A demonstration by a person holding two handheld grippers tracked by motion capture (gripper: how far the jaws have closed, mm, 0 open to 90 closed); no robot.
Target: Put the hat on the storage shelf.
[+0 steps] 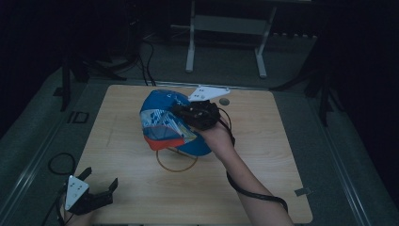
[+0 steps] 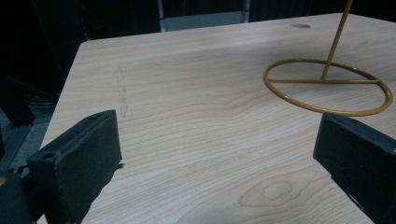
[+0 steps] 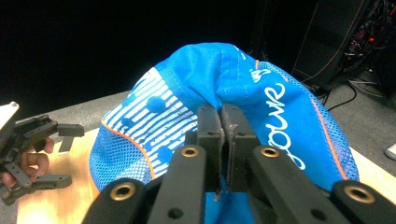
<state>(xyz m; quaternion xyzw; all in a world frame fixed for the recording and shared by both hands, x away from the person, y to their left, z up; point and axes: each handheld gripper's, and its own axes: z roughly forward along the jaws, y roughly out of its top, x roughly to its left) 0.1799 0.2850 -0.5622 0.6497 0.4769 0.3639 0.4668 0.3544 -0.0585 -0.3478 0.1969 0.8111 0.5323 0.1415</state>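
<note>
Over the yellow wire stand (image 1: 175,162), blue cap (image 1: 162,120), white stripes, orange-edged brim, mesh sides

Blue cap (image 1: 162,120) above wire stand (image 1: 176,161)

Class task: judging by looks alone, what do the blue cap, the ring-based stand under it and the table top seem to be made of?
Blue cap: soft fabric with mesh panels; holes and creases show.
Stand: probably thin metal rod, glossy mustard coating.
Table top: wood or wood-look laminate, matt; grain lines visible.

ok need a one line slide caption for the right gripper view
Right gripper pinching a fold of the blue cap, with the open left gripper off to the side.
</note>
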